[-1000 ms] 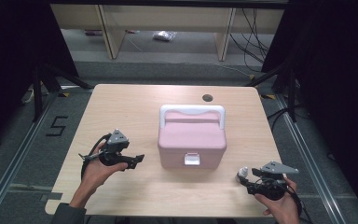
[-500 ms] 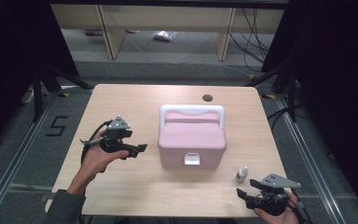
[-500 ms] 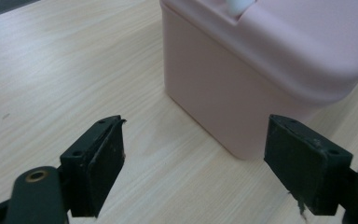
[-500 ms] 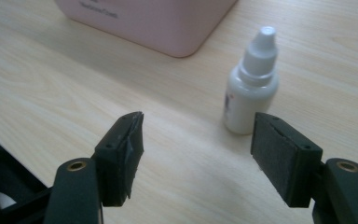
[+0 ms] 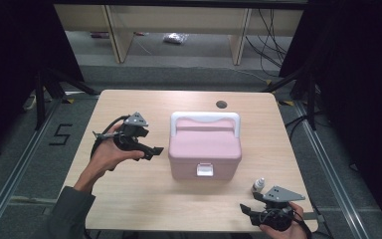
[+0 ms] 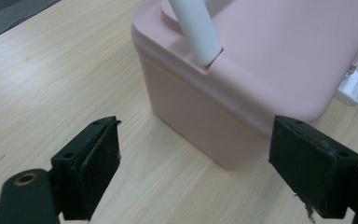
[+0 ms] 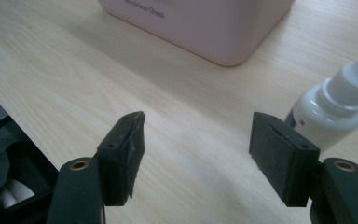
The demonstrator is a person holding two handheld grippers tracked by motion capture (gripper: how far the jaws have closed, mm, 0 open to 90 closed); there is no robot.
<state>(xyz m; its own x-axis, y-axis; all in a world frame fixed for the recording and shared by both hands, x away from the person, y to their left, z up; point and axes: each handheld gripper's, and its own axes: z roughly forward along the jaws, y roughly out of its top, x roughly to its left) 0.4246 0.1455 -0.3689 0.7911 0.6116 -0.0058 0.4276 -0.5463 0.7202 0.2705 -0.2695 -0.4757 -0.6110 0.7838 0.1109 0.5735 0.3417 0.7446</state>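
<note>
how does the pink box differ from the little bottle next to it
The pink box is far larger than the small bottle. The box is squat and pink with a white handle and front latch; the bottle is slim, upright and whitish with a pale cap. The box sits mid-table, the bottle near the front right corner. Both stand on the wooden table, untouched.

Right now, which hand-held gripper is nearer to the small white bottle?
Right. The right hand-held gripper is just in front of the bottle, jaws open and empty. The left hand-held gripper is beyond the pink box, at its left side.
</note>
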